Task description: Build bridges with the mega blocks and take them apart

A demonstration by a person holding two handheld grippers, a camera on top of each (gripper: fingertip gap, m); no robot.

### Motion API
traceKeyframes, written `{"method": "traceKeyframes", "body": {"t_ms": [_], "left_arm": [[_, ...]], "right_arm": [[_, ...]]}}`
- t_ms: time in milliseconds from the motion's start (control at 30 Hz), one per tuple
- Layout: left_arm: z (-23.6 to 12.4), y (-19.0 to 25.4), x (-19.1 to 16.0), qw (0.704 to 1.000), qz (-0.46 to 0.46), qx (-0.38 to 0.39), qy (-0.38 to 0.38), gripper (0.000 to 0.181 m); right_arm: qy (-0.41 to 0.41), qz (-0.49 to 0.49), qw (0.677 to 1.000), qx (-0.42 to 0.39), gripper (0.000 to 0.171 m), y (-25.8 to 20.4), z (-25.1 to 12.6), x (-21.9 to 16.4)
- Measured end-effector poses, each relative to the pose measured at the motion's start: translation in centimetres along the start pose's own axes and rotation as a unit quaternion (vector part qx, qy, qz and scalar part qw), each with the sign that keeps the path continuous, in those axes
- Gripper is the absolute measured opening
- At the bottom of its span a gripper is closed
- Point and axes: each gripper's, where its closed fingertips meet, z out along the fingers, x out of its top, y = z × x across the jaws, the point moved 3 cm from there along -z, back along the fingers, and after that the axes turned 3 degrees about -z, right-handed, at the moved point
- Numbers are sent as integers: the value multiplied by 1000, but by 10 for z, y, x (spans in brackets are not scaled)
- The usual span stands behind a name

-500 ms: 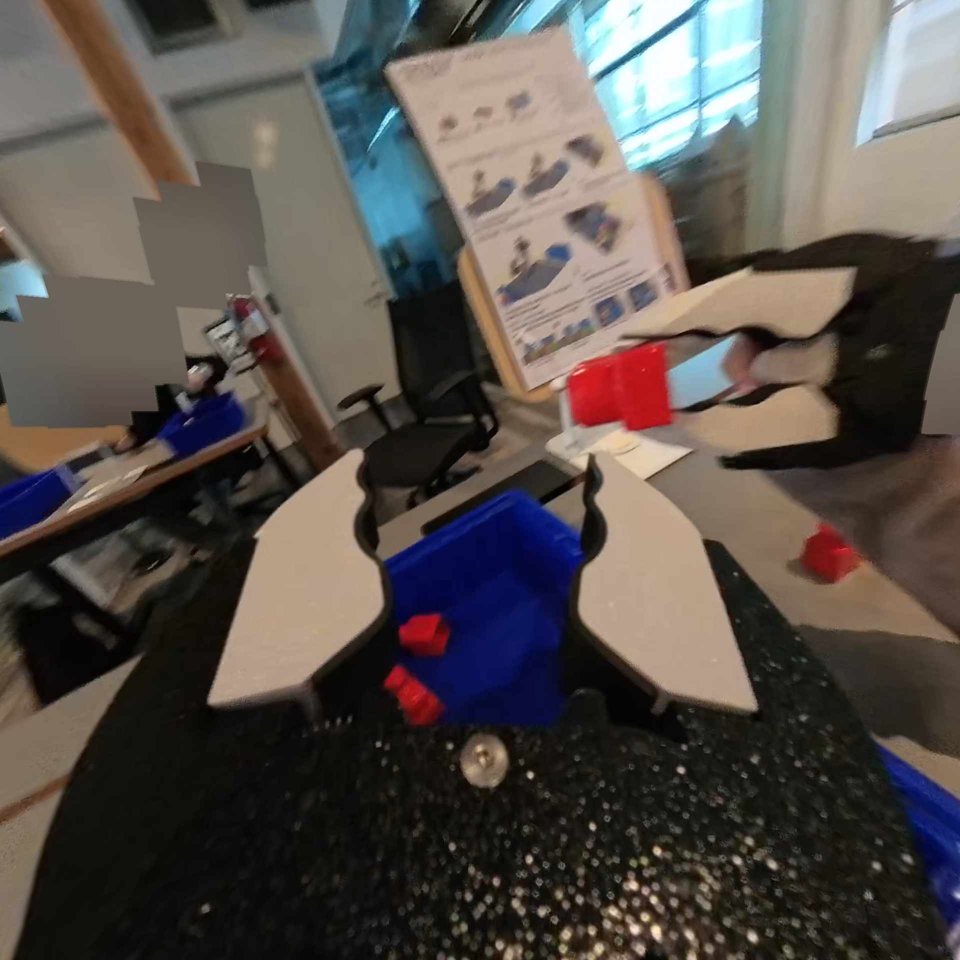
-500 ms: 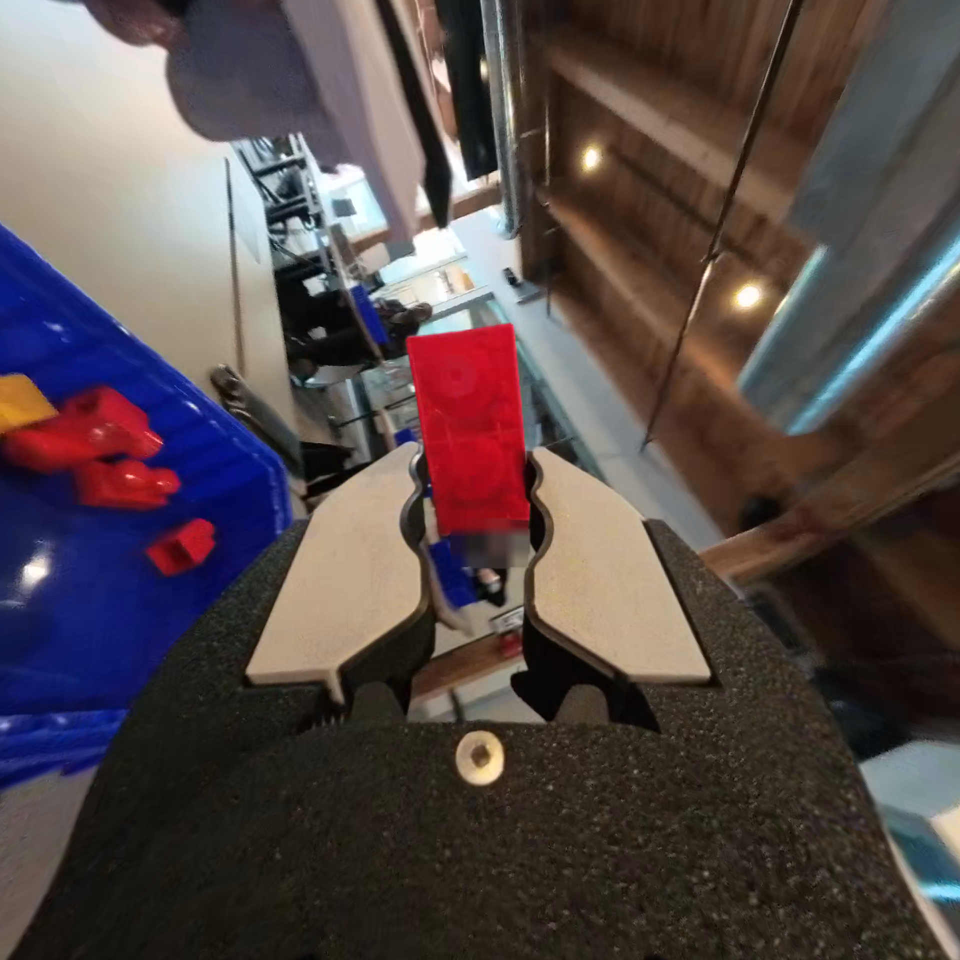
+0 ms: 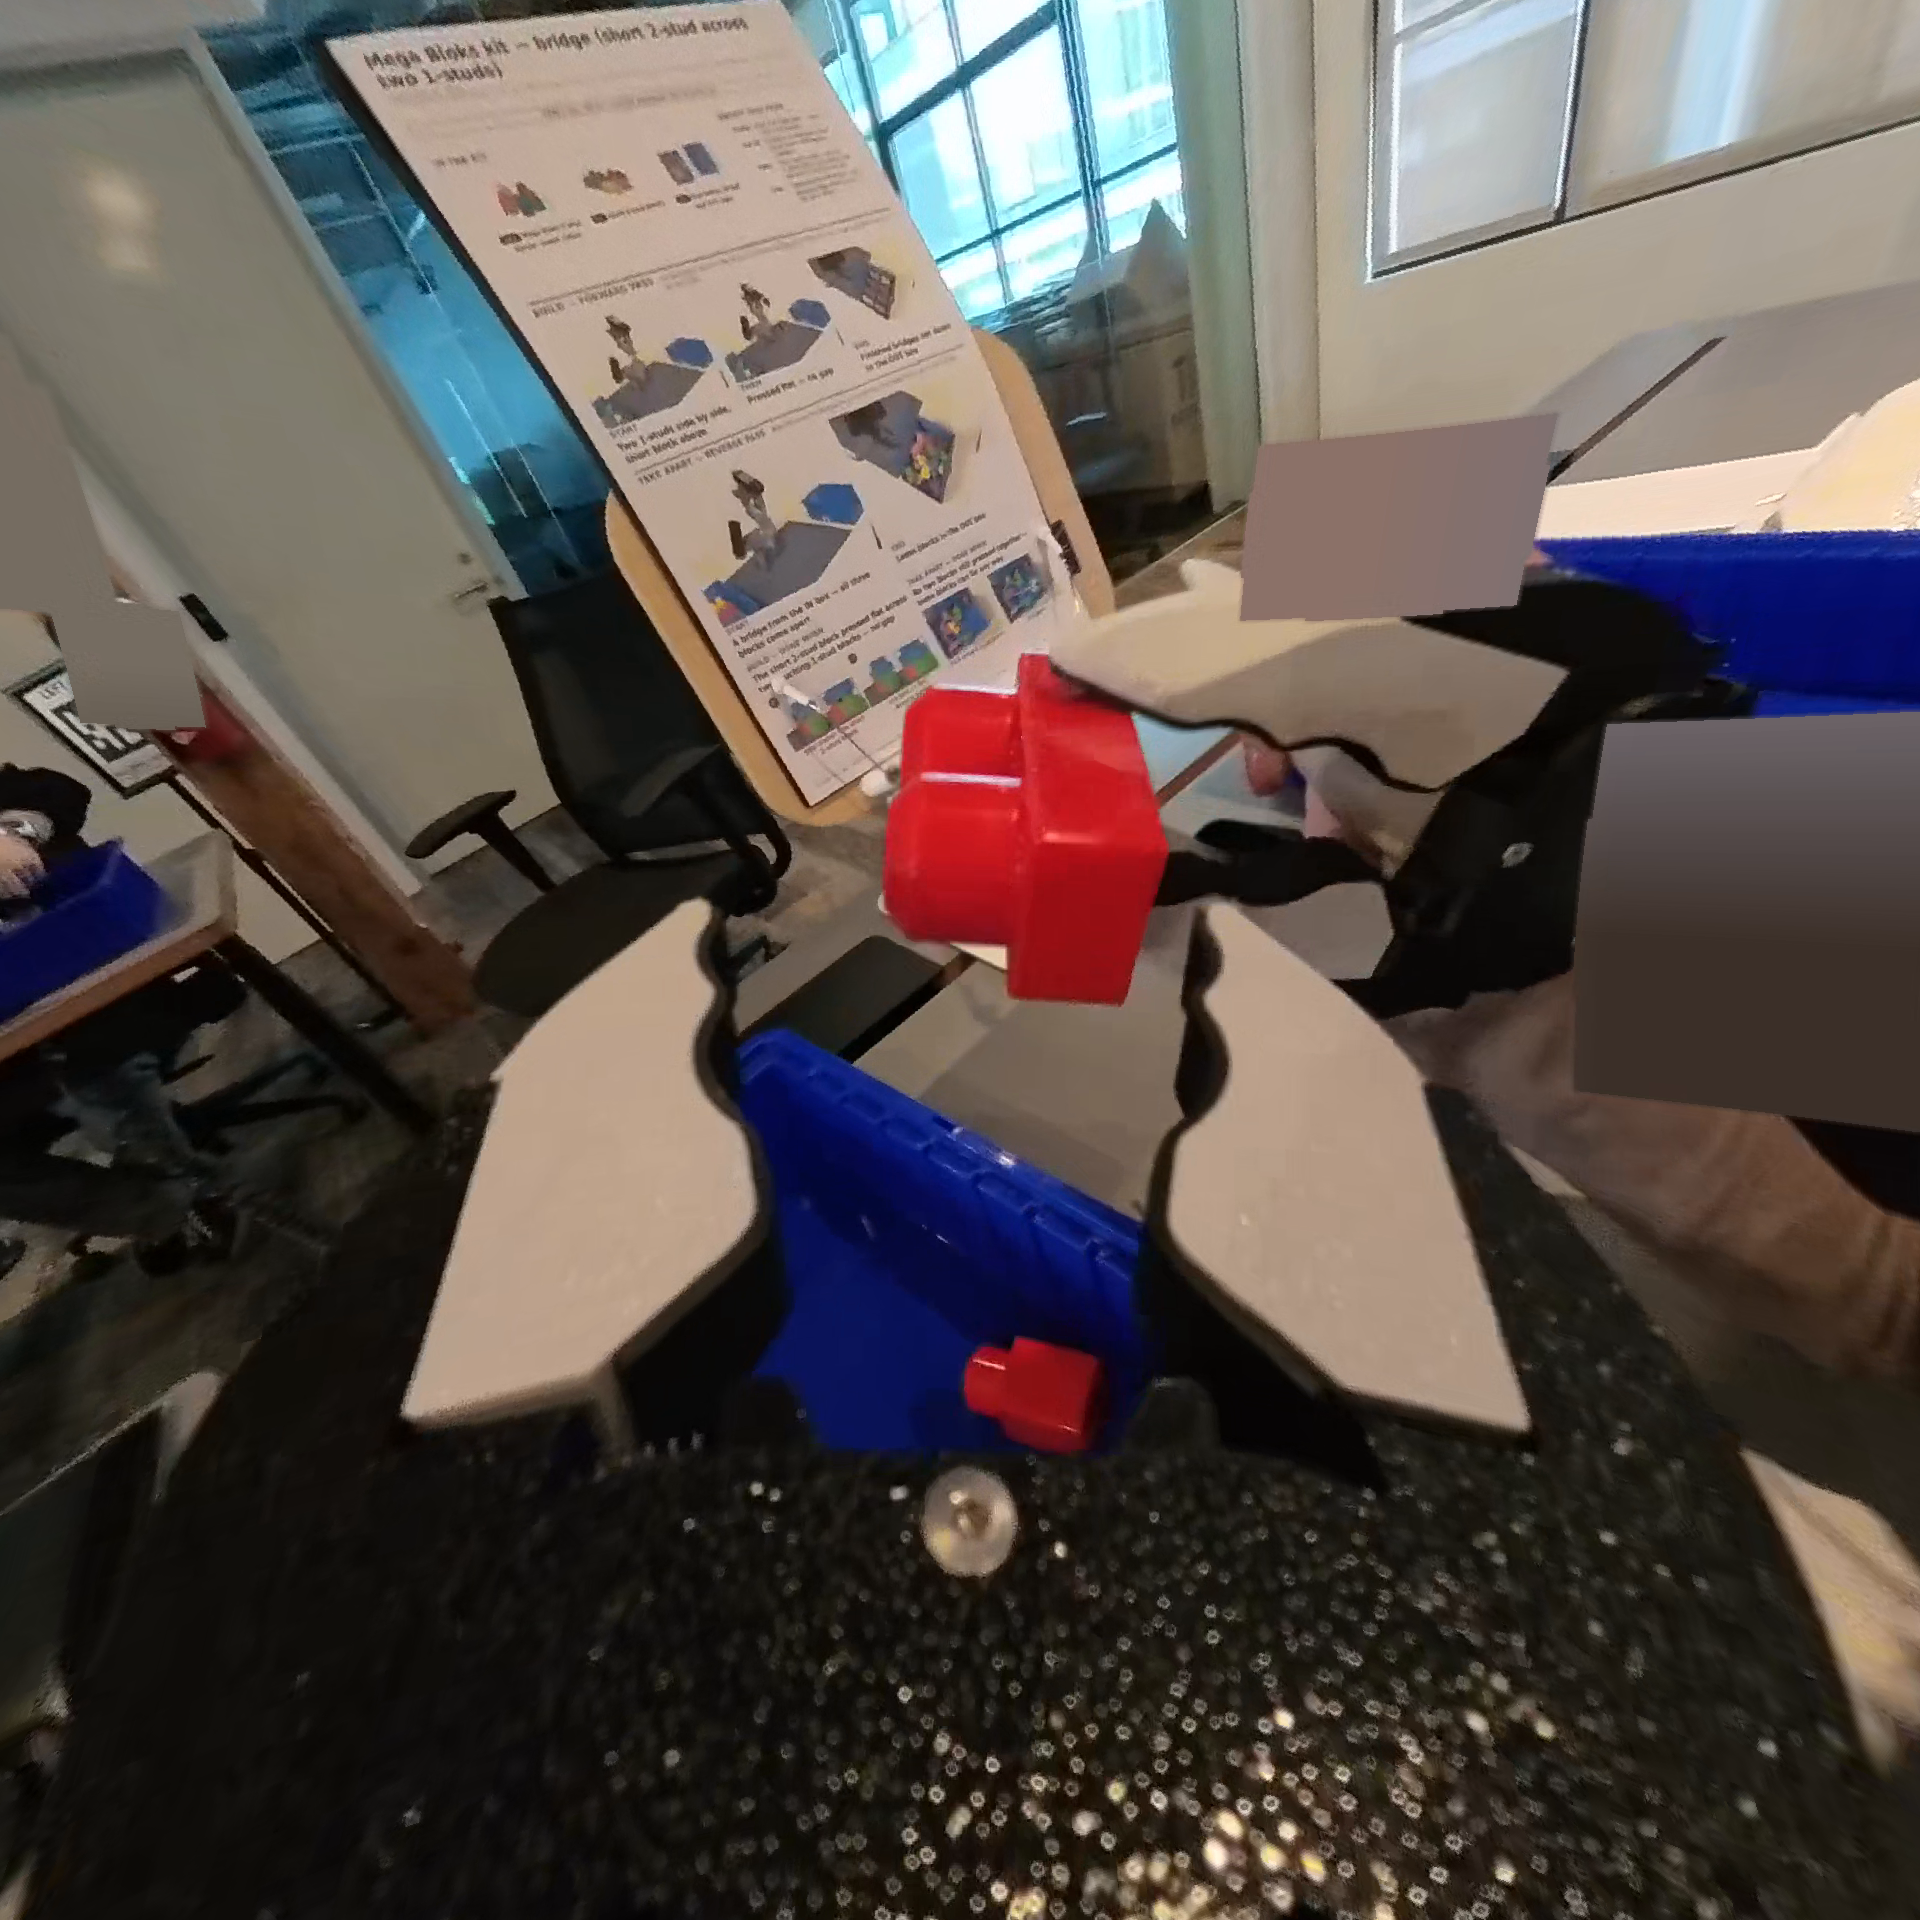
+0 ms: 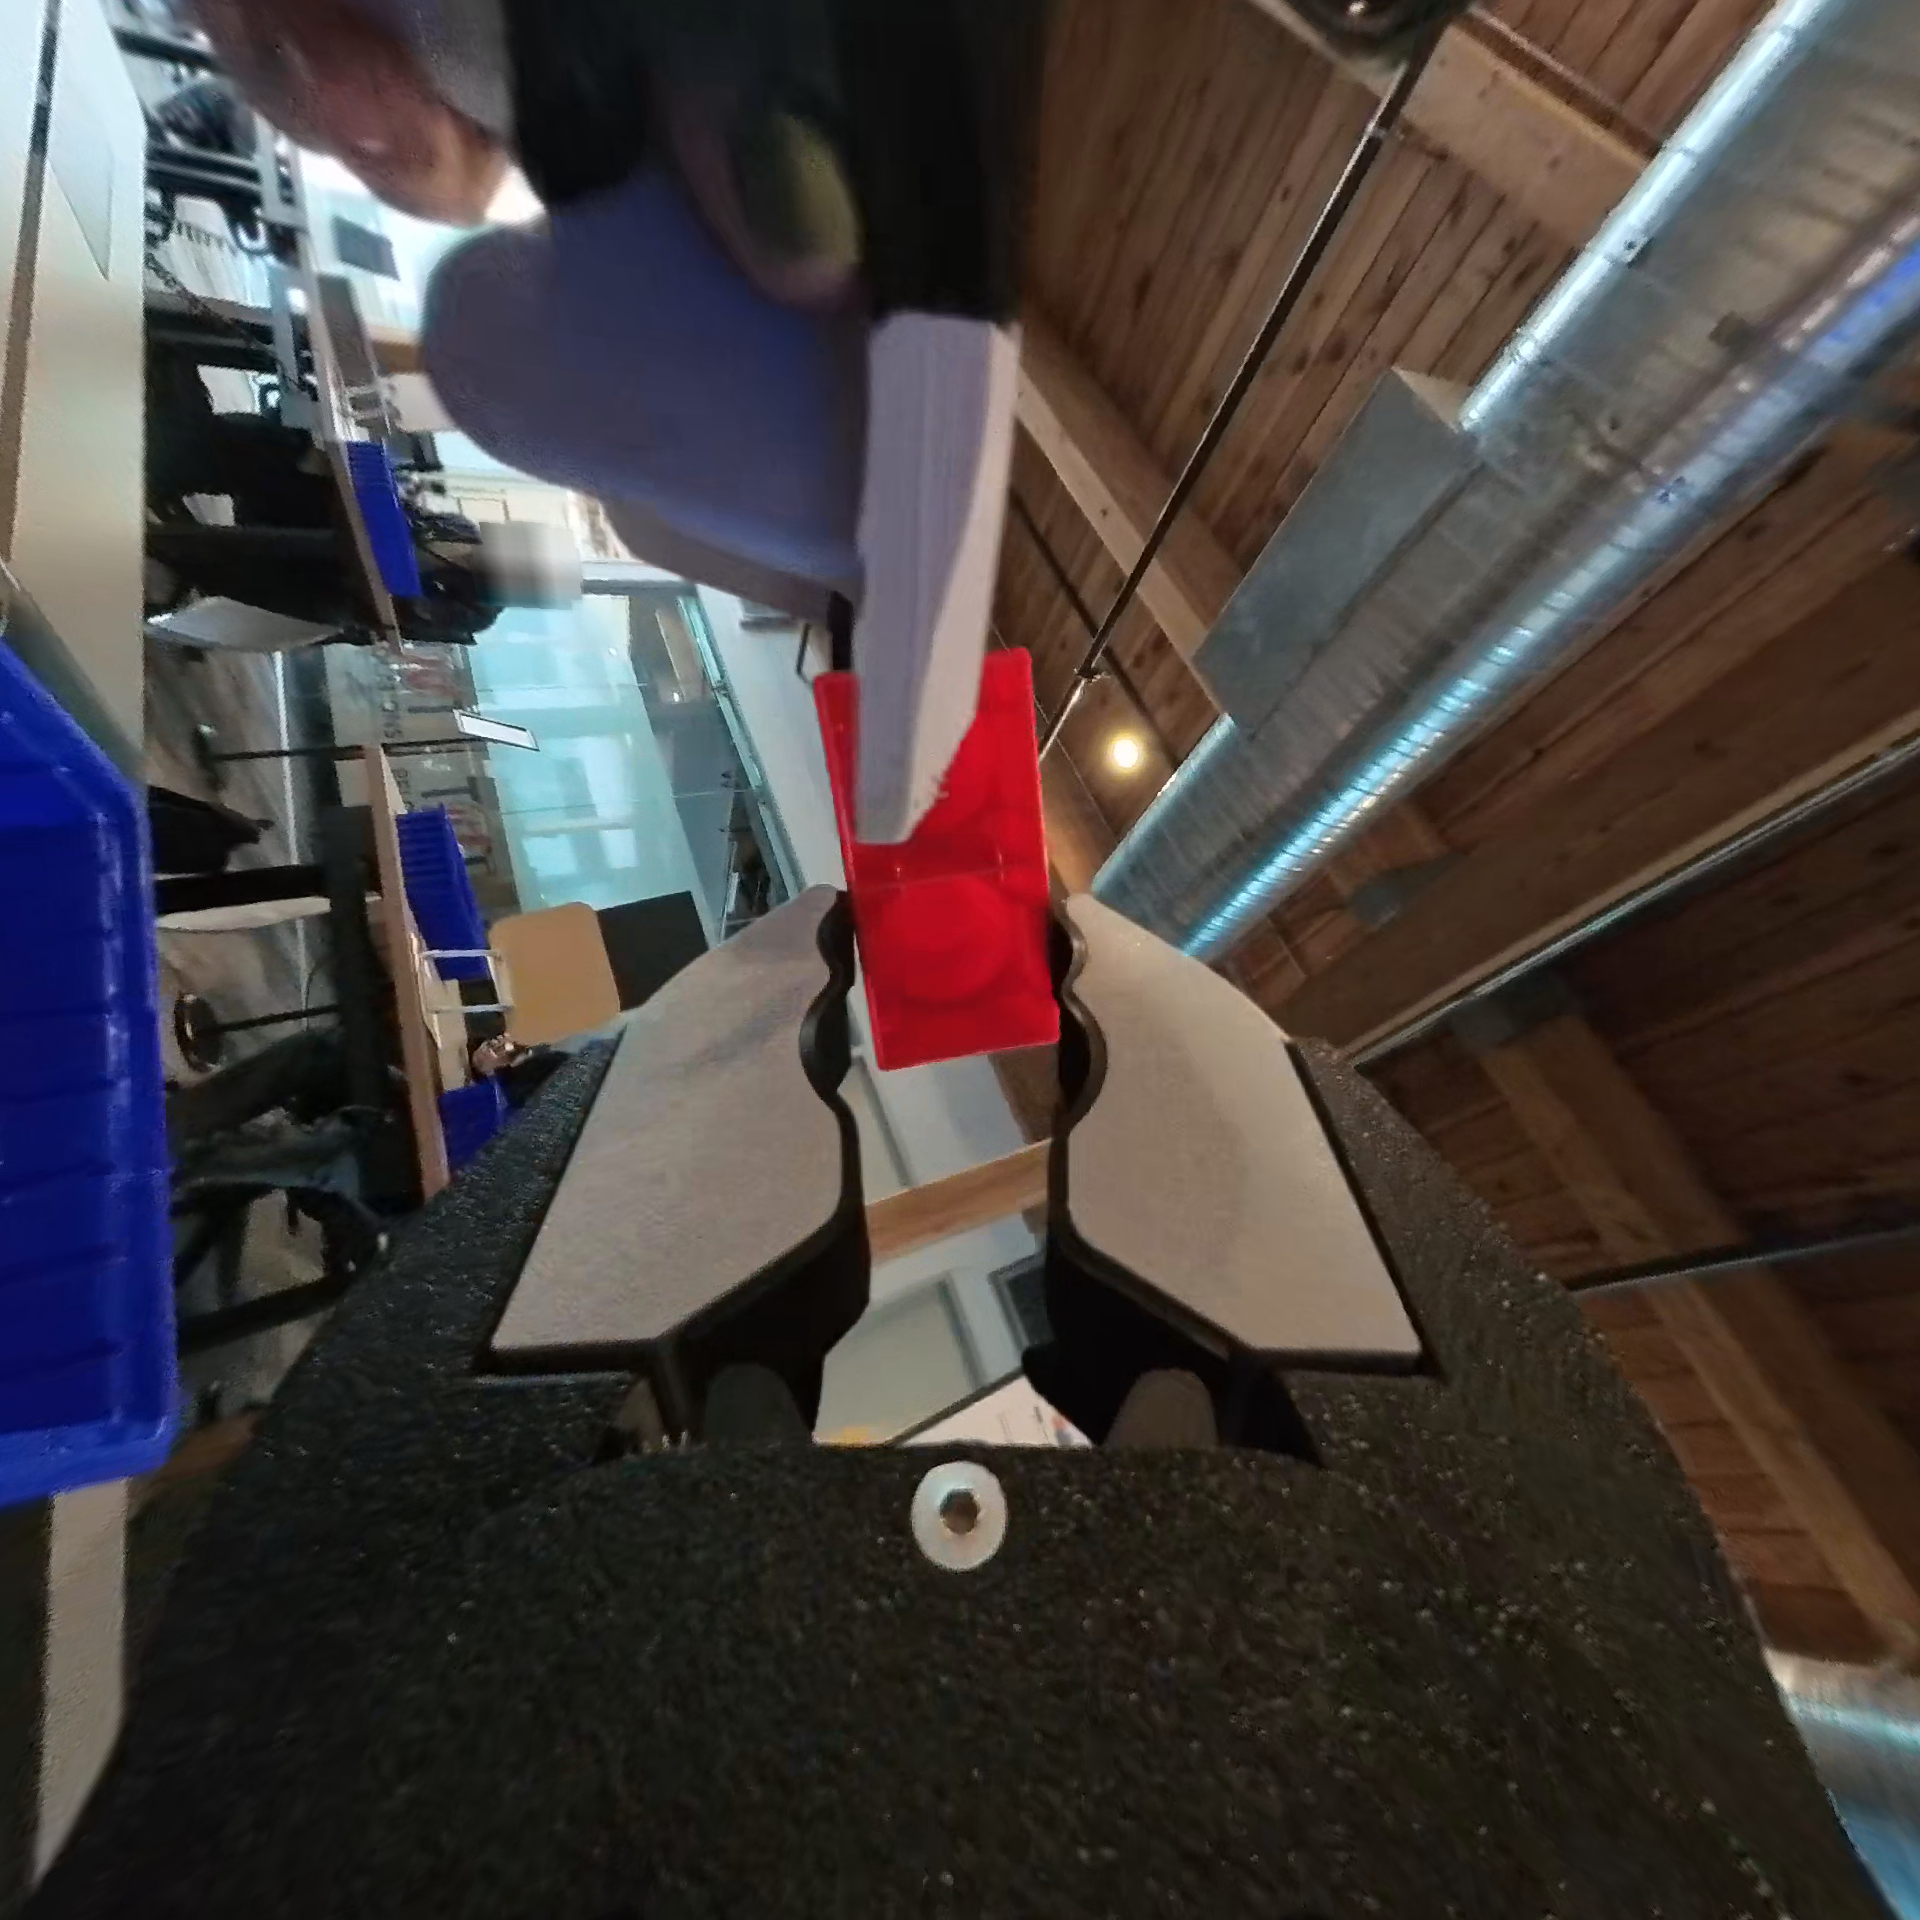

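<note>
Apparently for a handover, the right tongs point(image 4: 951, 971) pinch a red block point(image 3: 1023, 836) in the air, offering it to the left tongs point(image 3: 951, 1023), which gape wide and empty above the blue bin point(image 3: 935, 1226)

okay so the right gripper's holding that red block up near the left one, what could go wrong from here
1. The right gripper pinches only the near end of the red block, so a push from the open left gripper might twist it loose.
2. A dropped block may miss the blue bin below, which holds a small red block.
3. A left finger already overlaps the block, so the grippers could collide.
</note>
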Motion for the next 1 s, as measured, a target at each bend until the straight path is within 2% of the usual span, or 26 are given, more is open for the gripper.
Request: {"method": "traceKeyframes", "body": {"t_ms": [33, 133, 200, 300, 367, 400, 500, 667, 733, 867, 1000], "left_arm": [[-2, 1, 3, 1000, 9, 4, 8, 76], [-10, 1, 12, 997, 48, 31, 43, 53], [-13, 1, 12, 996, 62, 45, 37, 38], [-13, 0, 7, 996, 69, 48, 25, 40], [-11, 0, 1, 998, 57, 36, 1, 65], [-9, 1, 0, 998, 50, 27, -3, 68], [-9, 3, 3, 998, 57, 17, 14, 46], [-13, 2, 5, 997, 75, 33, 14, 45], [-17, -1, 7, 995, 86, 53, 17, 45], [-27, -6, 12, 992, 102, 70, 40, 45], [-34, -8, 13, 986, 132, 84, 50, 45]], "right_arm": [[0, -5, 1000, 3, 36, -2, 1, 2], [5, -7, 1000, -4, 35, -3, 3, 6], [5, -9, 1000, -4, 35, -4, 4, 8], [0, -19, 1000, -9, 35, -5, 5, 10], [7, -19, 1000, -21, 35, -2, 4, 13], [10, -20, 999, -24, 35, -1, 4, 15], [9, -27, 999, -28, 35, 0, 4, 18], [14, -15, 999, -39, 35, 2, 4, 18], [-1, -10, 999, -47, 45, 4, 4, 10], [-19, 60, 997, -45, 51, 7, 1, -14], [-26, 234, 971, -32, 53, 13, -1, -41]]}}
